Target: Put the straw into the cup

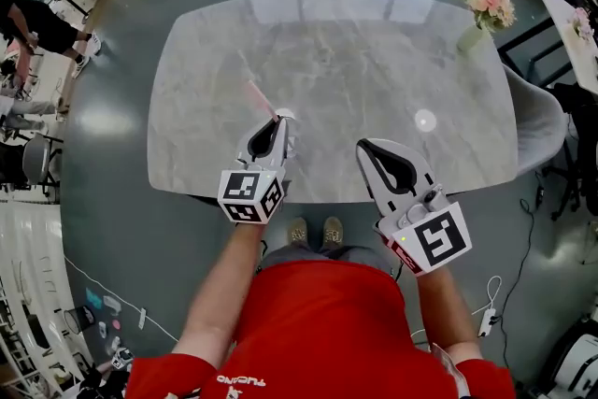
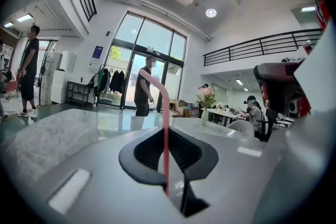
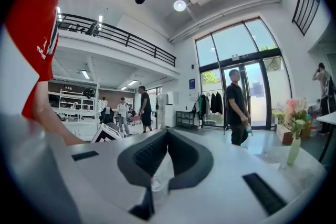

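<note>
The coming move turns on how the straw (image 1: 261, 98) stands over the cup (image 3: 157, 176). The left gripper (image 1: 277, 122) has its jaws drawn narrow and clamped on the pink straw partway along its length. The straw's long axis runs close to upright. Its bent top rises above the jaws and leans away to the left. Its lower part hangs beneath them and shows through their opening in the left gripper view.

The cup is clear and hard to read. In the right gripper view it shows through the opening of the right jaws, standing on the marble desk (image 1: 215, 61) below and ahead, a little to the left. In the head view a pale arc just beside the left jaw tips looks like its rim. On that reading the cup lies just under and in front of the left jaws, near the straw's lower end, and the left hand is much the nearer one. Whether that end has passed the rim I cannot tell.

The right gripper (image 1: 365, 147) hovers apart to the right. Its jaws look closed together on nothing, with the cup only seen through them and not pressed by them.
</note>
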`<state>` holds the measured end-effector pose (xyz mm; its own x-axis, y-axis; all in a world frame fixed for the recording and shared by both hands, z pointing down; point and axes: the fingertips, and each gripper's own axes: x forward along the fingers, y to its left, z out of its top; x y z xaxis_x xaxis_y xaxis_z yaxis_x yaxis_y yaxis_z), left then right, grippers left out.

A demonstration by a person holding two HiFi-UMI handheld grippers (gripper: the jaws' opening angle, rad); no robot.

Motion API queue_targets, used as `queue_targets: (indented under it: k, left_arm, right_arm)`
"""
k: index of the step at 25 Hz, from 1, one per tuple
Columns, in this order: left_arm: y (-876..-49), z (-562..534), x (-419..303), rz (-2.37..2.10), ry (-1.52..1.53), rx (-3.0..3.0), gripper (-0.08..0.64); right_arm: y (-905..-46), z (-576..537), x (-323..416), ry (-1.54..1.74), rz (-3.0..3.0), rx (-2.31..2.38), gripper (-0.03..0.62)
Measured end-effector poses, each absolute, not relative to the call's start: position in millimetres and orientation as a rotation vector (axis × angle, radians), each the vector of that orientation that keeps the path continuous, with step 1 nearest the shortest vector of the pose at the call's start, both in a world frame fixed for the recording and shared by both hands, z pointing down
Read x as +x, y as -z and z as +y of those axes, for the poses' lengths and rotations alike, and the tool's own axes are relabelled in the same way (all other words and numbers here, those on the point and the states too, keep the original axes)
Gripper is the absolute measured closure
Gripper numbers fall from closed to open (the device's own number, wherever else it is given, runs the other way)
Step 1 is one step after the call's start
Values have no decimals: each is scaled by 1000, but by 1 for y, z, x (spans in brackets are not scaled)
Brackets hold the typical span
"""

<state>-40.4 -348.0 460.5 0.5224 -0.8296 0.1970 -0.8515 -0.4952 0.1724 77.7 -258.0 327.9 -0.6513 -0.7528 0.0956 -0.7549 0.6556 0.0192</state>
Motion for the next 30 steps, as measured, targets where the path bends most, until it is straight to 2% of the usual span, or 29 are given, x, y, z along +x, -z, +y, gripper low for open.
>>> queue_targets:
  k: [17, 25, 30]
  left_arm:
    - [-488, -341, -46, -1320, -277, 2553, 522]
    - [-481, -334, -64, -1346, -253, 2531, 445]
    - [-482, -326, -72, -1313, -354, 2523, 375]
  right_arm:
    - [-346, -265, 59, -98, -2749, 1262, 591]
    - [-352, -261, 53, -116, -2757, 1237, 591]
    - [-354, -258, 46, -130, -2770, 1220, 591]
